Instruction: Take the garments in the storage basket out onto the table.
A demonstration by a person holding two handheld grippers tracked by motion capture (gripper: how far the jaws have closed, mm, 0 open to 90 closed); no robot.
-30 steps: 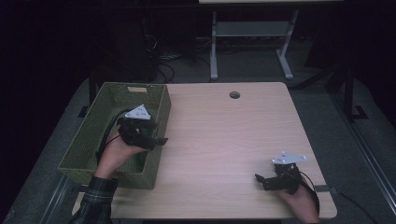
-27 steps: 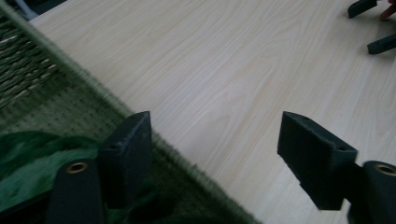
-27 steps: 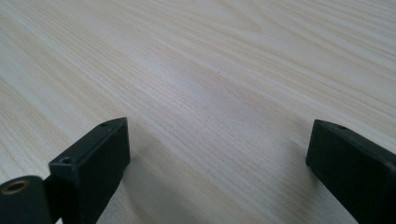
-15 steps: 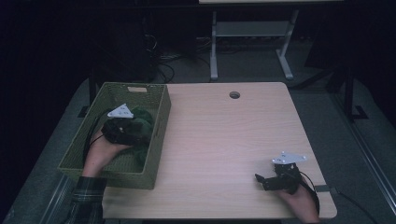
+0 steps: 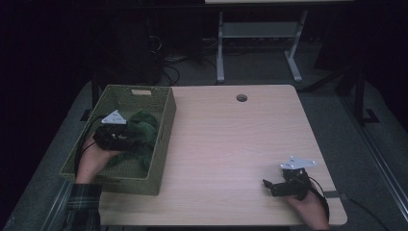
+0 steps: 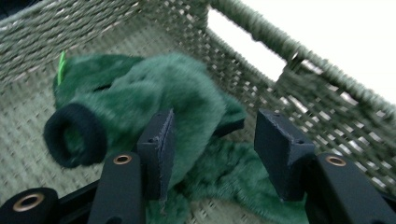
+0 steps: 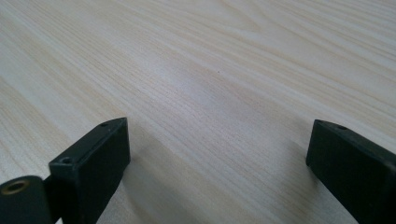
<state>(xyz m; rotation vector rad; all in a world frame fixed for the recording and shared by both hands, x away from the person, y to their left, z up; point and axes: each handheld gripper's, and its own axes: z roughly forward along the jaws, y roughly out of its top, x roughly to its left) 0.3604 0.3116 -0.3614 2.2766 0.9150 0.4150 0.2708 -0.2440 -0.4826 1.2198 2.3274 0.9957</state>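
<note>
The woven green basket [image 5: 161, 139] sits at the left edge of the tabletop [image 5: 231, 144]. Inside it lies a fuzzy green sock [image 6: 154, 98] with a dark round cuff. It is soft and floppy. The left gripper [image 6: 210, 140] is down in the basket with its fingers apart around the sock, not squeezing yet. If they close too high, they may catch only fluff and the sock may slip out. The fingers may also snag the rough weave. Near the right front corner, the right gripper [image 7: 217, 154] rests on smooth pale wood, fingers wide apart, holding nothing.
</note>
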